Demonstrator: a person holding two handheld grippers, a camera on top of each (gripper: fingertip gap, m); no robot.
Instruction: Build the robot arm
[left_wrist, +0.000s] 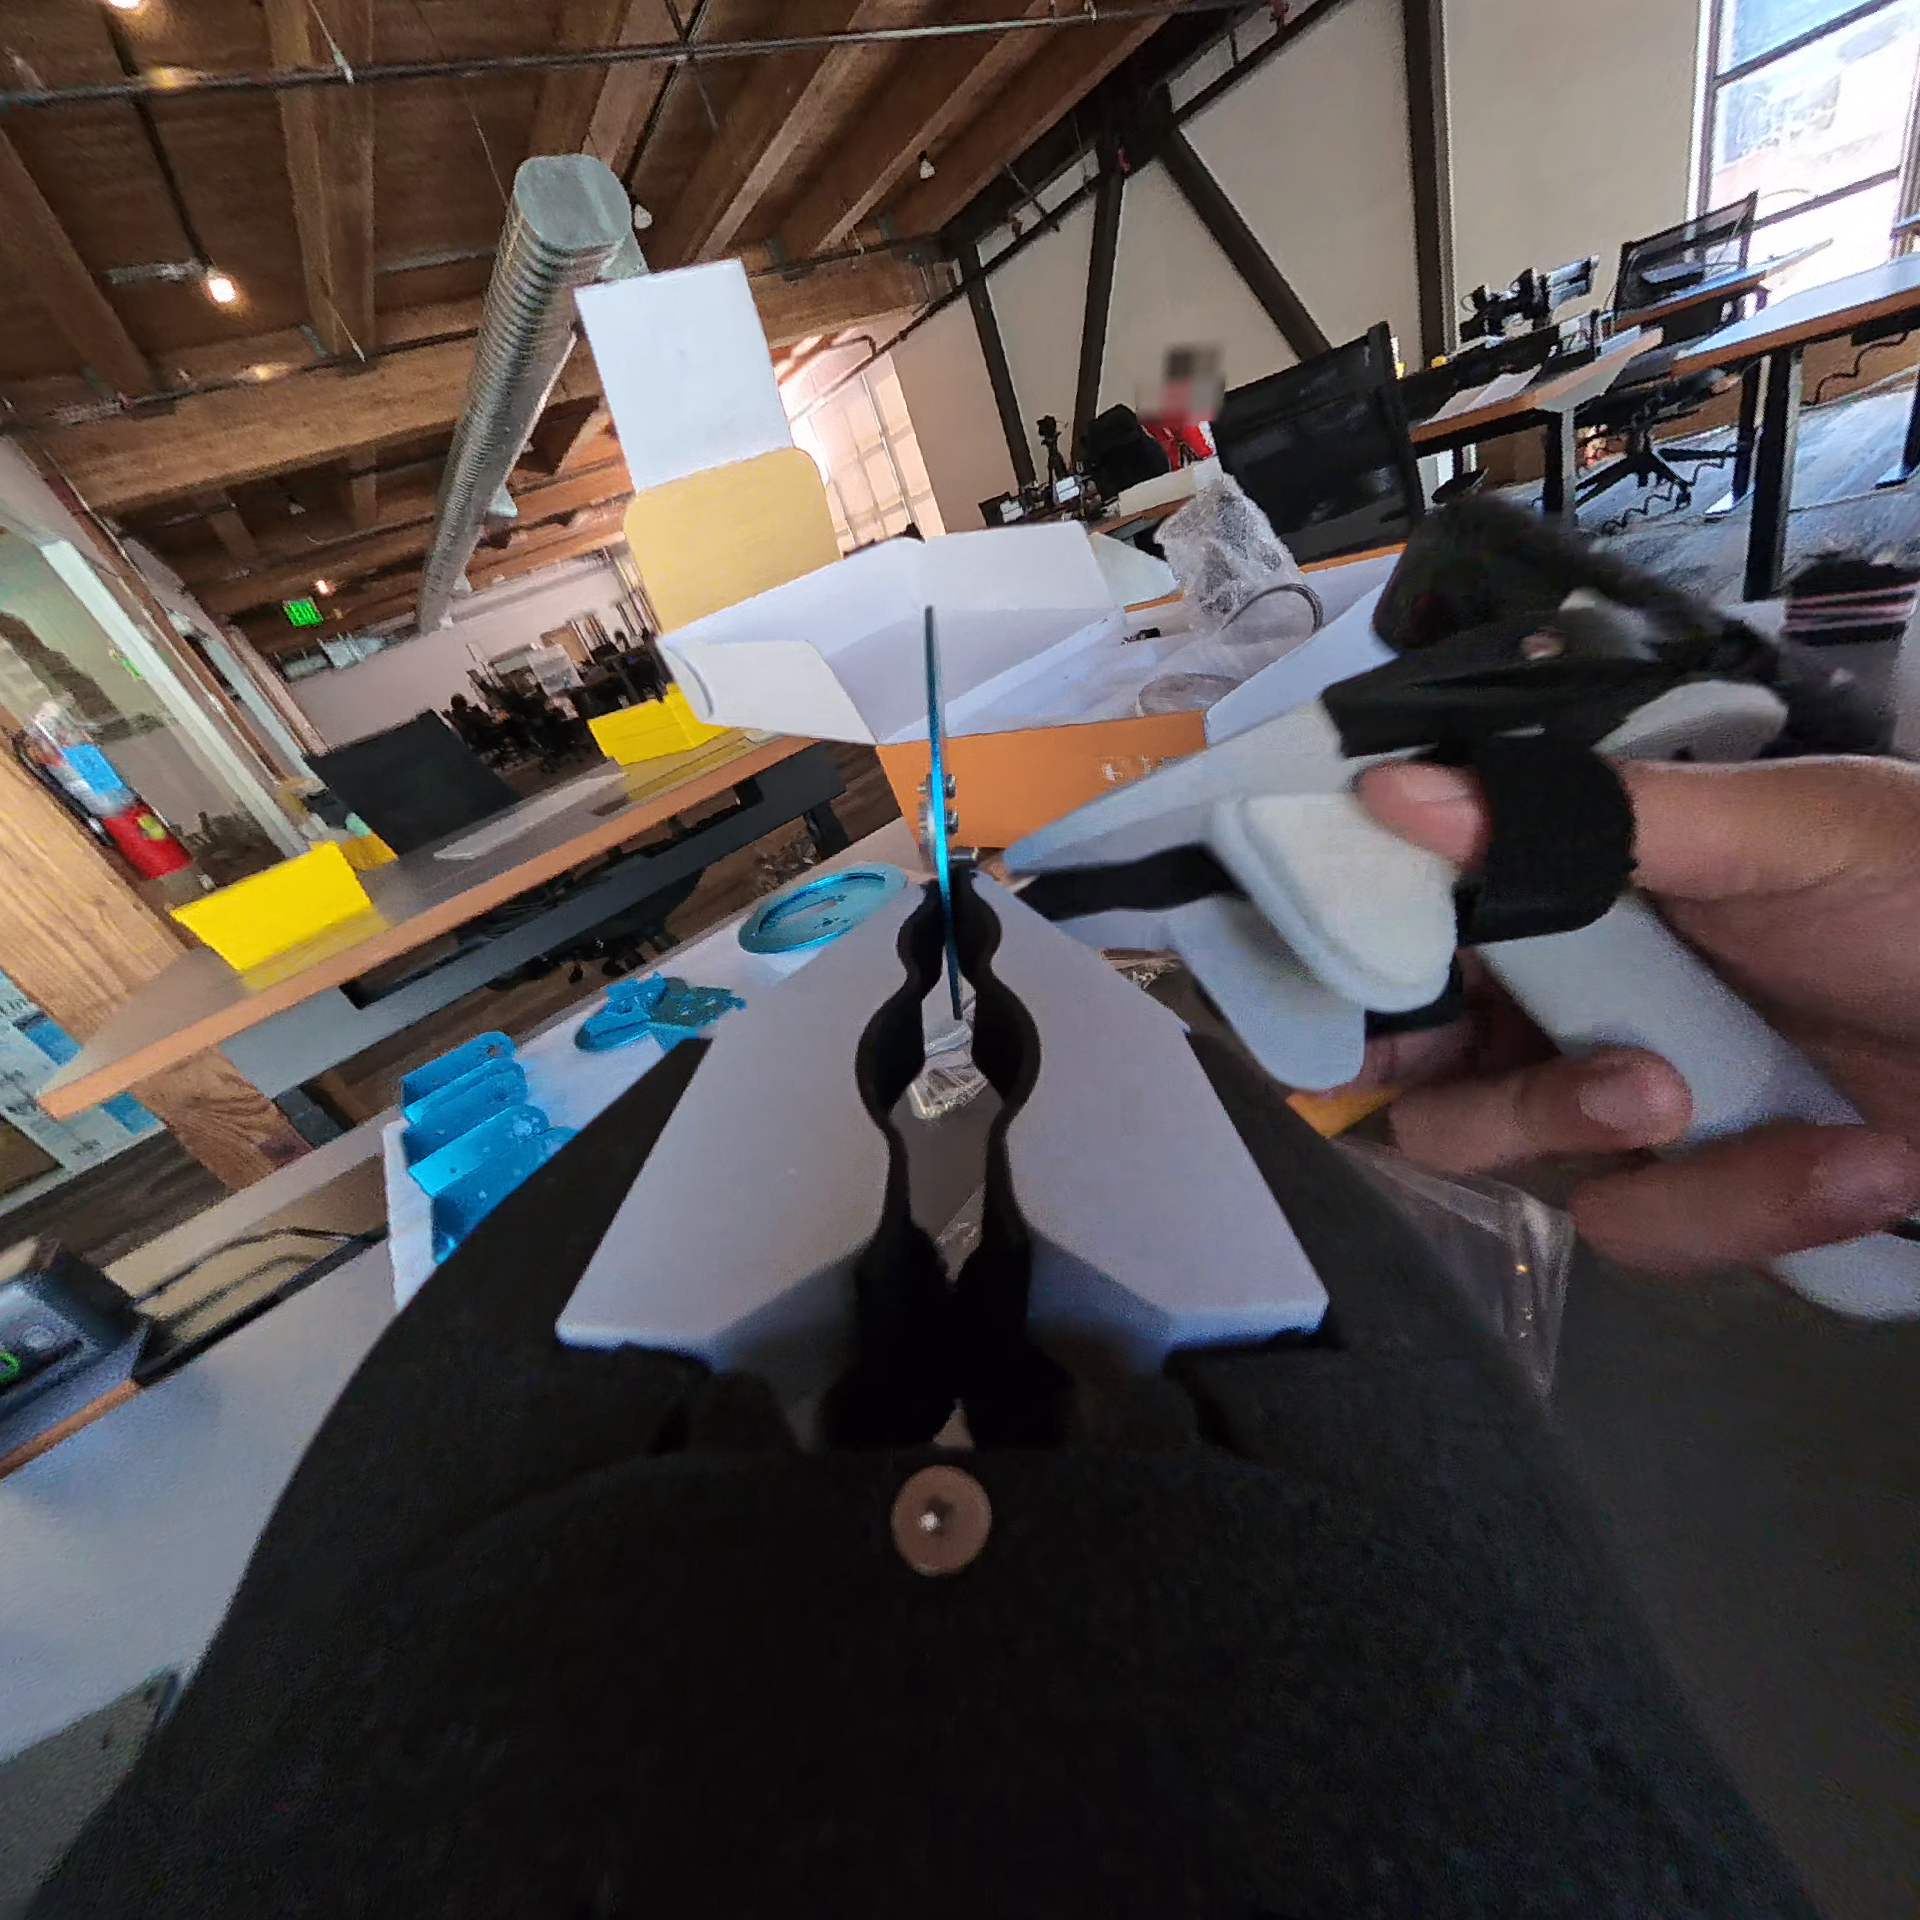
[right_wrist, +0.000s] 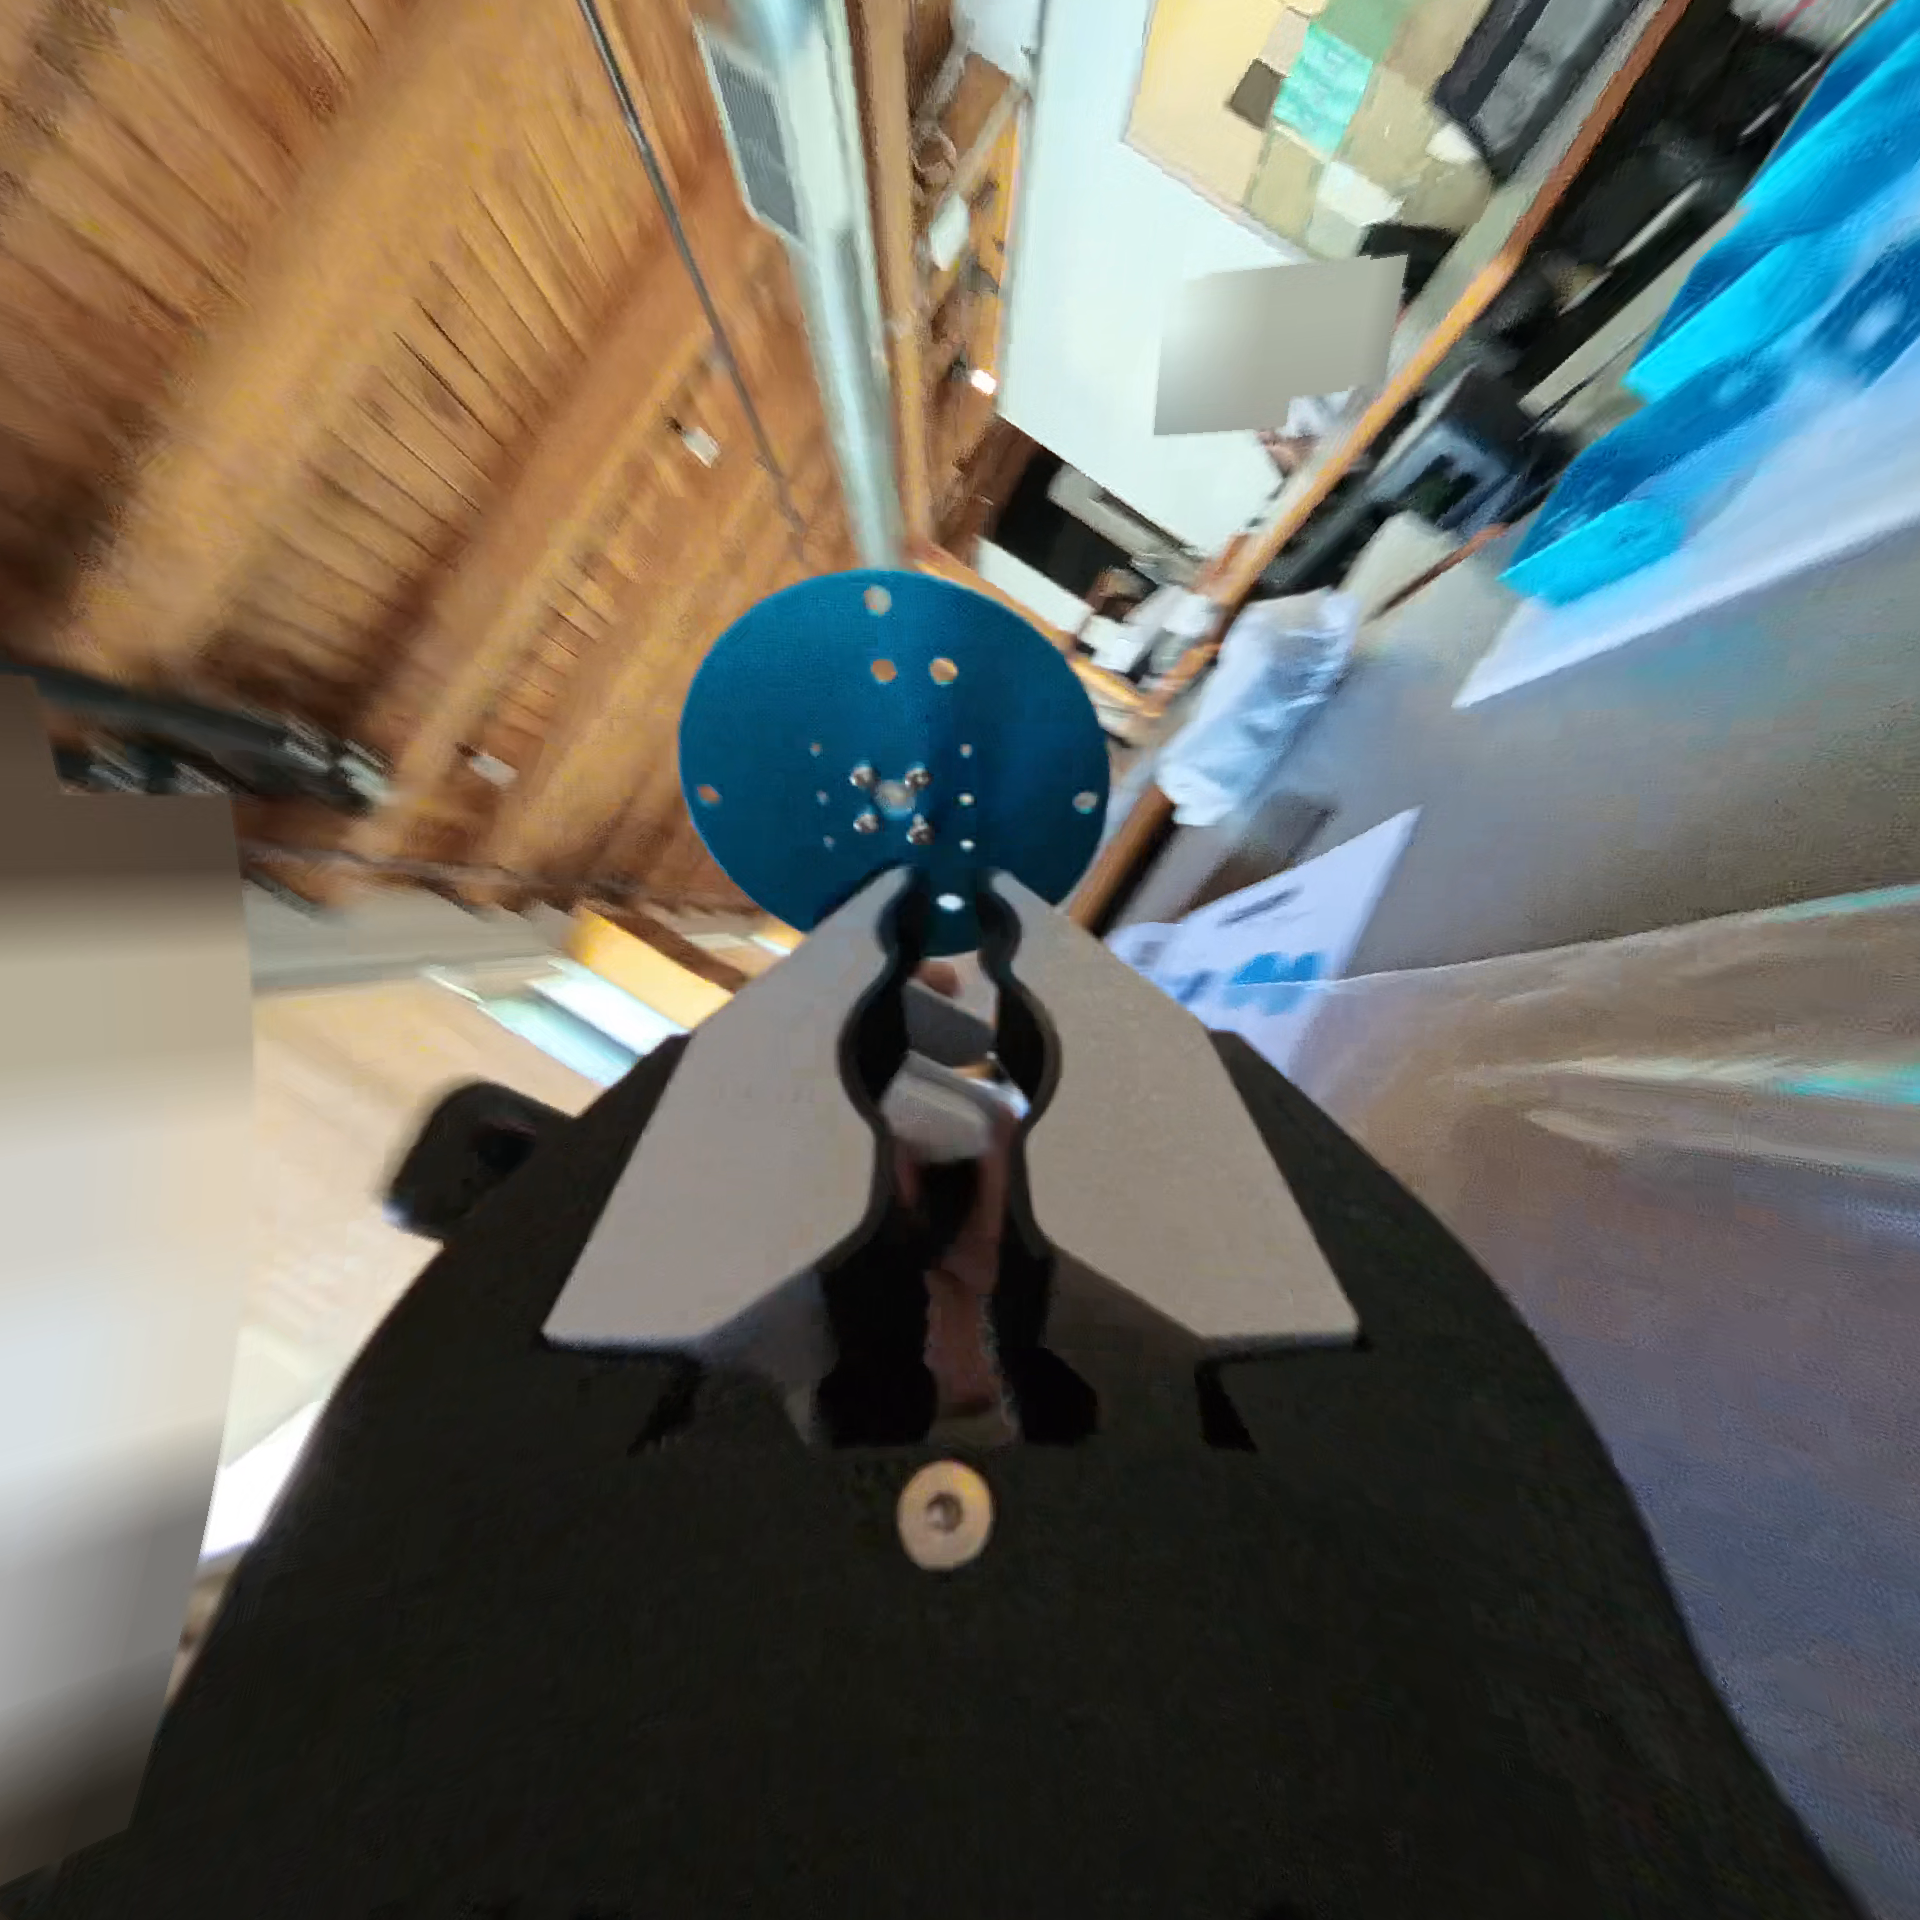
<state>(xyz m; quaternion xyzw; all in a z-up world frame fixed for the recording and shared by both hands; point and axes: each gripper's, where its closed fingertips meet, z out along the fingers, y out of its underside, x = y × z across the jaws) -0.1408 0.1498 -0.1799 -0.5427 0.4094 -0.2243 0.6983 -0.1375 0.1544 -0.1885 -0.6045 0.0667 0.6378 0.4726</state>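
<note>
My left gripper is shut on the lower edge of a thin blue metal disc, held upright and seen edge-on above the table. In the right wrist view the same disc faces the camera, with several holes and small screws at its hub. My right gripper points at the disc's lower face, its jaws only a little apart, with nothing seen between them. In the left wrist view the right gripper comes in from the right, held by a hand, its tips close beside the disc.
An orange box with open white flaps stands behind the disc. A blue ring, blue plates and blue brackets lie on the white table to the left. A plastic bag lies behind the box. Yellow bins stand on a farther desk. Only a small space, under 4 cm, lies between the two pairs of fingers.
</note>
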